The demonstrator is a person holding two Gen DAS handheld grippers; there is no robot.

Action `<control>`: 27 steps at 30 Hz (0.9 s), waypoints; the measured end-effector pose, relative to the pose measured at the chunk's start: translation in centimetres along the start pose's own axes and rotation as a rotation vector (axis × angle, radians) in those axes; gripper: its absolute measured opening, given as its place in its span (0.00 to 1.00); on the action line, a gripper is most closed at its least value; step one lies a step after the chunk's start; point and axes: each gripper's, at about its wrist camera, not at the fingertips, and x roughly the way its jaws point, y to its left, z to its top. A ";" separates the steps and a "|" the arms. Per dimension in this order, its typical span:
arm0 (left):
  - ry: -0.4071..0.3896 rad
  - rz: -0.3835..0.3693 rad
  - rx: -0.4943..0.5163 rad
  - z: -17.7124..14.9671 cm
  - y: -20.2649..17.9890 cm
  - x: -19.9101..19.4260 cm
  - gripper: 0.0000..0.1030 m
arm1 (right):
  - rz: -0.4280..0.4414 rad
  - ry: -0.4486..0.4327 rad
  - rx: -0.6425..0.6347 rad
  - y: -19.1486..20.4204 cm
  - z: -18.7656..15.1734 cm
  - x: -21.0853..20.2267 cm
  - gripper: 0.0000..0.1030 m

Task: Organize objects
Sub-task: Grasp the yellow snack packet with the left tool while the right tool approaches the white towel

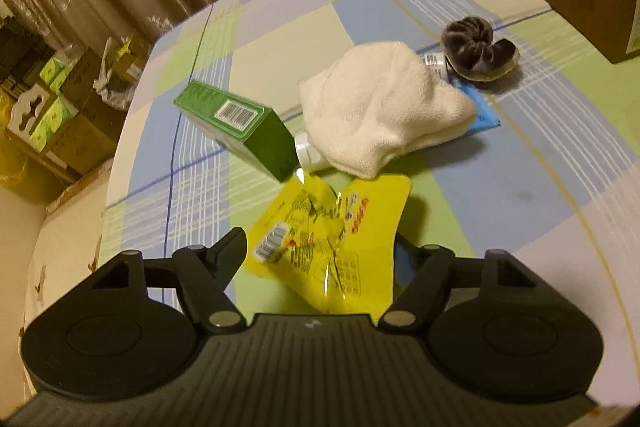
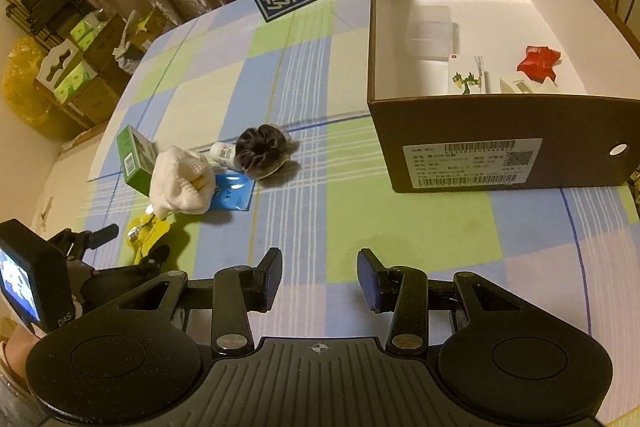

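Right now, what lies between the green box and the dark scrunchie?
In both views, the white cloth lies between the green box and the dark scrunchie, covering a small white bottle.

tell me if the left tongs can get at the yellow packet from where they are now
Probably yes. The left tongs are open with the yellow packet already lying between the fingers, nothing on top of it. The green box and white cloth sit just beyond, clear of the fingers.
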 end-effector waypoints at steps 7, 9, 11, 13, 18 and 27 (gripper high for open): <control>-0.023 -0.070 -0.008 0.3 0.3 0.5 0.38 | 0.003 0.015 -0.017 0.5 0.4 0.8 0.38; -0.018 -0.073 -0.012 0.3 0.4 0.5 0.36 | 0.005 0.019 -0.024 0.7 0.5 1.0 0.38; -0.021 -0.078 -0.027 0.2 0.7 0.1 0.31 | 0.008 0.022 -0.032 0.9 0.6 1.2 0.38; -0.025 -0.085 -0.057 0.1 1.3 -0.5 0.25 | 0.014 0.024 -0.039 1.1 0.6 1.4 0.38; -0.024 -0.128 -0.194 -0.1 4.3 -2.2 0.14 | 0.039 0.034 -0.070 2.0 0.9 2.1 0.38; 0.017 -0.250 -0.569 -1.9 11.7 -3.5 0.13 | 0.125 0.030 -0.204 5.9 1.6 4.2 0.38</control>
